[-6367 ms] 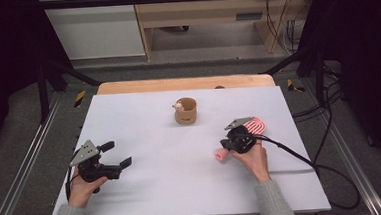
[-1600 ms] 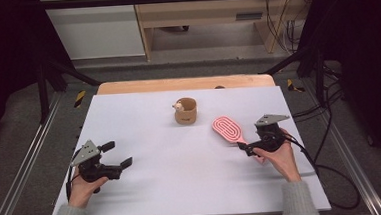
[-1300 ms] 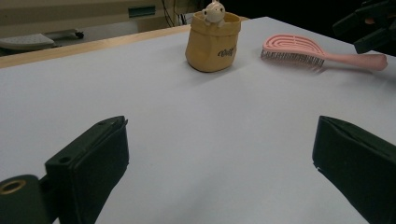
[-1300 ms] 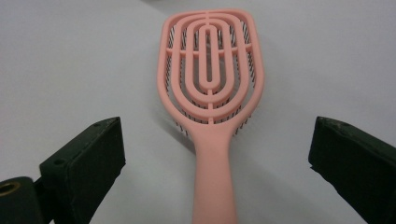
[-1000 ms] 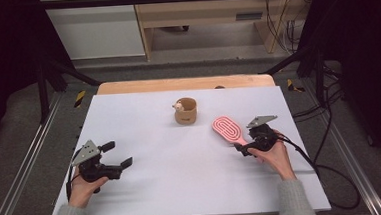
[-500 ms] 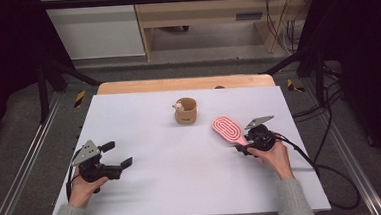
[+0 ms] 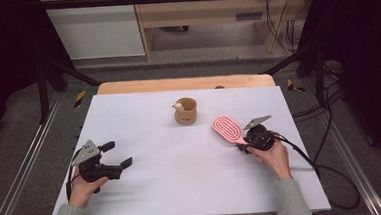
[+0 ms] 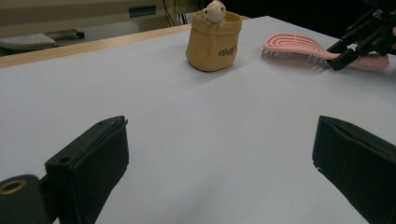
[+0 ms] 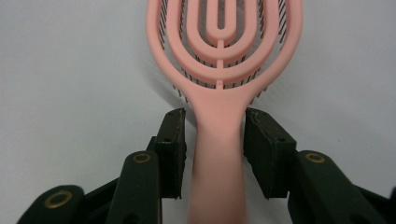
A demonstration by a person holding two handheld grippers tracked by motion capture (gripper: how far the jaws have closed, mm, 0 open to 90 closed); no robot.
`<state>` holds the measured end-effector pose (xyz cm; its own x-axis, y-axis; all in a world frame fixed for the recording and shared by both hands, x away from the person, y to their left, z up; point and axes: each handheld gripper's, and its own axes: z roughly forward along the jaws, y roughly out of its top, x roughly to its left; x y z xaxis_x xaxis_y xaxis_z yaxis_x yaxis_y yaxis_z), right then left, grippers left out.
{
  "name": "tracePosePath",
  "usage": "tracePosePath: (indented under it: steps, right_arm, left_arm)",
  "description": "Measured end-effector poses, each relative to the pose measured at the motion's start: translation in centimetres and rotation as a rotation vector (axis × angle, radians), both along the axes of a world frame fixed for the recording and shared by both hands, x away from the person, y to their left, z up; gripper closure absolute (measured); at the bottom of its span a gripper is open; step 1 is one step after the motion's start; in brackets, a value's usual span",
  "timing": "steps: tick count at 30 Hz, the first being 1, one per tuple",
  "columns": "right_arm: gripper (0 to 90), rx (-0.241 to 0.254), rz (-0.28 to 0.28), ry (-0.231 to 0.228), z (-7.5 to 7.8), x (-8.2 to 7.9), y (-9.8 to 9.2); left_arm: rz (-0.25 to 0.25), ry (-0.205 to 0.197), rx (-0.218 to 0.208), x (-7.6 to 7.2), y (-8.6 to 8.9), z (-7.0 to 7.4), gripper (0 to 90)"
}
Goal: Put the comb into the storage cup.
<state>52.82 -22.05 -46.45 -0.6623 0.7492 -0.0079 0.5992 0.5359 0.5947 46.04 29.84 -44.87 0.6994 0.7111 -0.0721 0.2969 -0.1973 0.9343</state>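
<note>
Right tool [image 7: 242, 143] sits at the near right of the white worktop [image 7: 183, 188], gripped in the person's right hand [image 7: 274, 156], with its black jaws straddling the handle of the pink hairbrush [image 7: 228, 129]. In the right gripper view the handle runs up between the two pads [image 9: 170, 144]; the jaws have just been closing in on it, yet a narrow gap shows on each side, so they stand apart around the handle and do not press on it. The hairbrush [image 9: 224, 60] lies flat on the worktop, bristles down, its looped oval head pointing away from the tool toward the far left.

Left tool [image 7: 116, 154] rests at the near left, held in the left hand [image 7: 83, 186], well apart from the brush. Its jaws stand wide apart with nothing but bare worktop [image 8: 187, 154] between them.

Farther back, near the middle of the worktop, stands a small tan pouch-shaped holder [image 7: 185, 111] with a little pale animal figure [image 7: 178, 106] peeking over its rim. From the left gripper view the holder [image 8: 214, 42] stands upright, just left of the brush head [image 8: 292, 48], near it but not touching.
</note>
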Motion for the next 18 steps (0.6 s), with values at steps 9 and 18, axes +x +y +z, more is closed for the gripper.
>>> tracePosePath:
  steps: [9,18]
  right_arm:
    - [67.8,-0.008,-0.008,-0.007,-0.01,0.00,0.09]
    - [68.7,-0.009,-0.018,-0.004,-0.02,-0.03,0.15]
  left_arm:
    - [0.000,0.000,0.000,0.00,0.00,0.01,3.5]
    - [0.000,-0.001,-0.001,-0.01,0.01,0.02,3.5]
